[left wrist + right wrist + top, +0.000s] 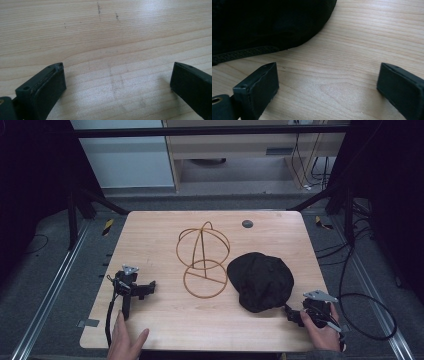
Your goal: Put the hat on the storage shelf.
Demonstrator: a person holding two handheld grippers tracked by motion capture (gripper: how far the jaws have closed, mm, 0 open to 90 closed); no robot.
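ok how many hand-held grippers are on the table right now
2. The left hand-held gripper lies near the table's front left, beside the person's open hand. The right hand-held gripper is at the front right, next to the black cap.

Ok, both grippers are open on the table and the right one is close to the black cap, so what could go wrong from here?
1. The right gripper sits low beside the black cap; closing flat on the table may pinch only loose fabric, or nothing.
2. The wire hat stand looks light and stands close beside the cap, so dragging the cap could tip it.
3. The left gripper lies unheld near the left hand, so nothing steadies the stand.
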